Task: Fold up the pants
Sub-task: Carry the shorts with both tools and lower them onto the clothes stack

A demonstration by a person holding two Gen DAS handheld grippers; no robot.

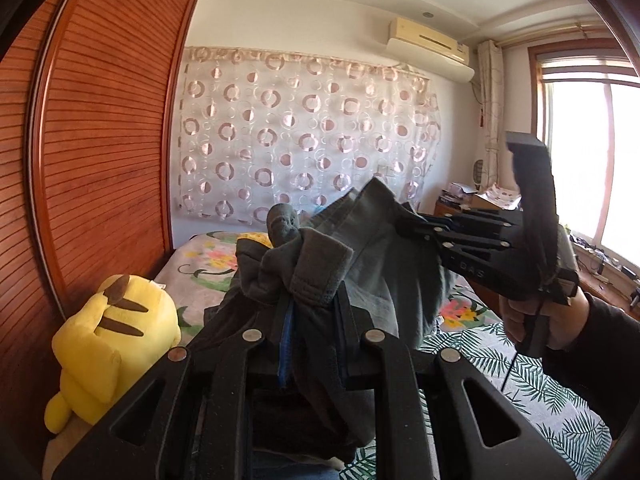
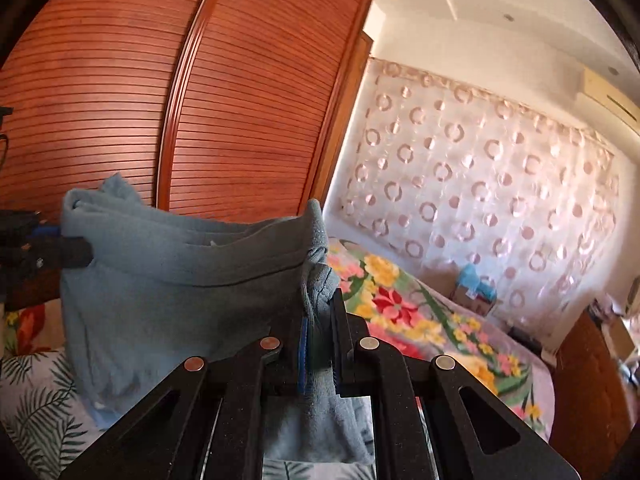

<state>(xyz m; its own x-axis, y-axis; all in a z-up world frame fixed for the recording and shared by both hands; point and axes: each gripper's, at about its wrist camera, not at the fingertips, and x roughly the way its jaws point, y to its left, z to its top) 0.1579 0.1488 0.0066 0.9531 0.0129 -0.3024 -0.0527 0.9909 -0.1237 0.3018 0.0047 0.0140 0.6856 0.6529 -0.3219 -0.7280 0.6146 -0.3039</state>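
Above the bed, I hold the pants stretched between both tools: my left gripper and right gripper each clamp a corner, probably the waistband, so the legs hang straight for folding.

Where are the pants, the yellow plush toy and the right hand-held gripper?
pants [image 2: 160, 280], right wrist view, on the blue-grey cloth stretched below the waistband.
yellow plush toy [image 1: 108, 336], left wrist view, on its yellow body.
right hand-held gripper [image 1: 404, 226], left wrist view, at its fingertips clamping the cloth.
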